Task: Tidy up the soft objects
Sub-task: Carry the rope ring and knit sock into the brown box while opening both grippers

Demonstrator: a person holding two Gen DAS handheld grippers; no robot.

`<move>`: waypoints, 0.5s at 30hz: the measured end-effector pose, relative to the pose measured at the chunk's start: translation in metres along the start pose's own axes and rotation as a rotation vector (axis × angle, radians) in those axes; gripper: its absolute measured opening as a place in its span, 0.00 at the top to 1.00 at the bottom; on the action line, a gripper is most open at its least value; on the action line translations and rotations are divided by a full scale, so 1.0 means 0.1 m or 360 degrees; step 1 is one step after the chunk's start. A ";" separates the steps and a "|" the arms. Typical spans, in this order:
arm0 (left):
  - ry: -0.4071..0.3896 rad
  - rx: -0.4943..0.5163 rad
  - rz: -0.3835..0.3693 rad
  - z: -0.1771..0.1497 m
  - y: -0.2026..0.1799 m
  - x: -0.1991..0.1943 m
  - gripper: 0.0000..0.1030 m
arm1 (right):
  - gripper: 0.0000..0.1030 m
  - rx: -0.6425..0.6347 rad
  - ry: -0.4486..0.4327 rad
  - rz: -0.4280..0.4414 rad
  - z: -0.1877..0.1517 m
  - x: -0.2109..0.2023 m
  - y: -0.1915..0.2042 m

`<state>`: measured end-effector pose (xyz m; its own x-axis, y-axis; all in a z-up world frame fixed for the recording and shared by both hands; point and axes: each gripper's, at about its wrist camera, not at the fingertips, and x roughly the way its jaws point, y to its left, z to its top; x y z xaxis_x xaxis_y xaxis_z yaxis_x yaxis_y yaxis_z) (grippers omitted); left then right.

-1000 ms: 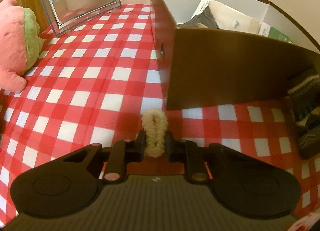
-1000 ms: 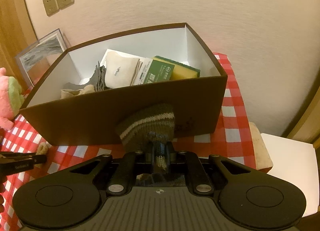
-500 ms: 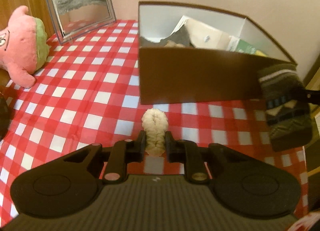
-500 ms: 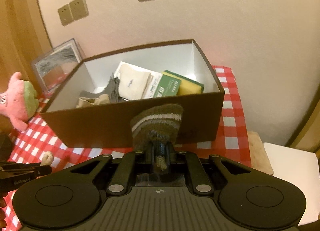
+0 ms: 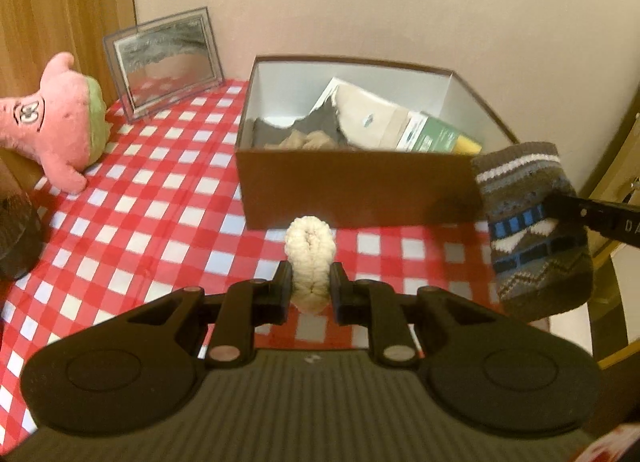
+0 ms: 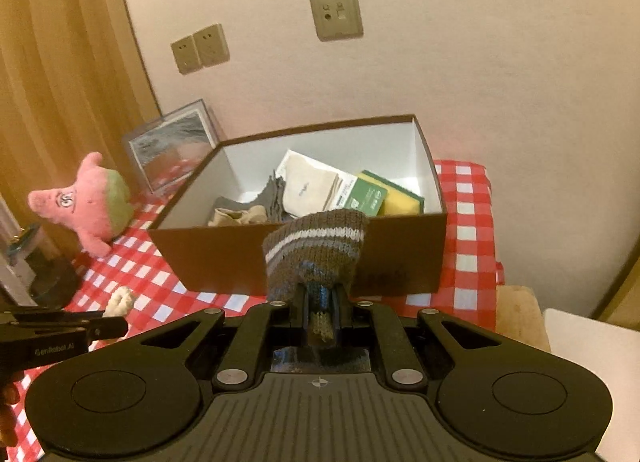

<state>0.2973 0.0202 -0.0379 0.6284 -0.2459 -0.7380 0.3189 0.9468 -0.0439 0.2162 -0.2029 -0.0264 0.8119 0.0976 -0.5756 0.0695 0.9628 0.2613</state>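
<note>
- Your left tool (image 5: pixel 310 290) pinches the cream fluffy roll (image 5: pixel 309 262); your right tool (image 6: pixel 320 308) clamps the knitted sock (image 6: pixel 316 250).
- Both hang before the box (image 6: pixel 304 258), at 12 o'clock.
- Clear the near wall, then release over the bare floor inside.

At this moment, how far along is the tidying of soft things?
Done: folded cloths and a sponge lie in the brown box. In hand: left tool grips a cream fuzzy roll, right tool a knit sock; neither is boxed. Left: the pink plush on the cloth.
</note>
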 end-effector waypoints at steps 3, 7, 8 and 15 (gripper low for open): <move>-0.0044 0.0008 0.0006 0.15 -0.13 -0.05 0.83 | 0.89 -0.0019 -0.0024 0.0033 0.12 -0.05 -0.06; -0.0090 0.0017 0.0016 0.38 -0.32 -0.03 0.83 | 0.89 -0.0058 -0.0061 0.0076 0.31 -0.05 -0.17; -0.0098 0.0019 0.0021 0.44 -0.37 -0.02 0.83 | 0.89 -0.0063 -0.0063 0.0092 0.37 -0.03 -0.20; -0.0135 0.0001 0.0052 0.80 -0.59 0.14 0.83 | 0.89 -0.0108 -0.0109 0.0178 0.75 0.11 -0.44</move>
<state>0.3439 -0.0562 0.0081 0.6963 -0.2319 -0.6793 0.2979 0.9544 -0.0204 0.2657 -0.2626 0.0139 0.8501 0.1900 -0.4912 -0.0612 0.9620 0.2662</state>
